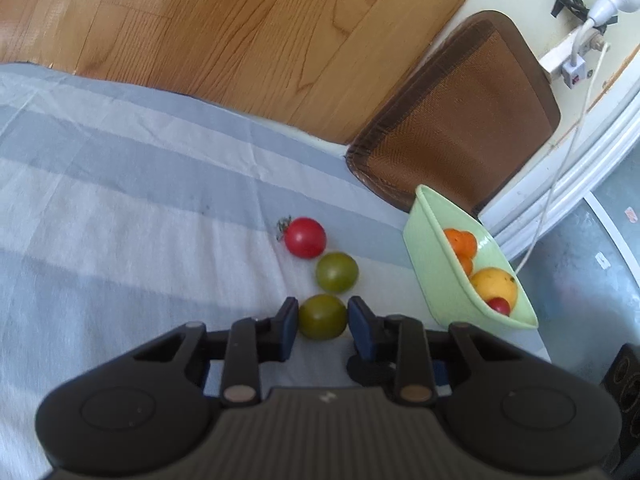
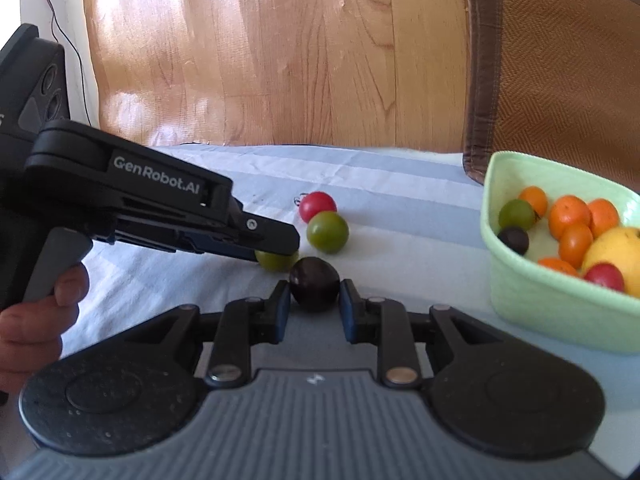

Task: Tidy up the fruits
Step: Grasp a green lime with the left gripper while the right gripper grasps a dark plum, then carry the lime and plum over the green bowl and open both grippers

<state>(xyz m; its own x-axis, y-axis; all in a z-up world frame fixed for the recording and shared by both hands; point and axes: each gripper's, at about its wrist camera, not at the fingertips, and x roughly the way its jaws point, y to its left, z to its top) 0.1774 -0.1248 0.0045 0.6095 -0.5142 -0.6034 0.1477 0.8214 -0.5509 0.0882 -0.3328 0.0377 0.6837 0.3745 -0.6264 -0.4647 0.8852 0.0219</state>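
Left gripper (image 1: 323, 316): jaws part open, one blue pad on each side of a green fruit (image 1: 322, 317); pads look to be at its skin, though I cannot tell whether they press on it. Fruit sits on the cloth.
Right gripper (image 2: 314, 300): jaws part open, flanking a dark plum (image 2: 314, 283); small gaps show at both pads, so no grip. Plum rests on the cloth.
Left gripper, side view (image 2: 276, 246): fingers angled down over the green fruit (image 2: 274, 261), which lies just beside the plum.
Loose fruit: second green fruit (image 1: 337, 272) and red tomato (image 1: 305, 237) lie in a short row beyond the first, each touching or nearly touching its neighbour.
Bowl (image 2: 532, 292): pale green, near the table's right edge, well apart from the loose fruit; holds oranges (image 2: 570, 216), a yellow fruit (image 2: 616, 252), one green, one dark and one red fruit.
Table (image 1: 120, 208): covered in blue-and-white striped cloth.
Chair (image 1: 460, 120): brown, at the far edge behind the bowl.
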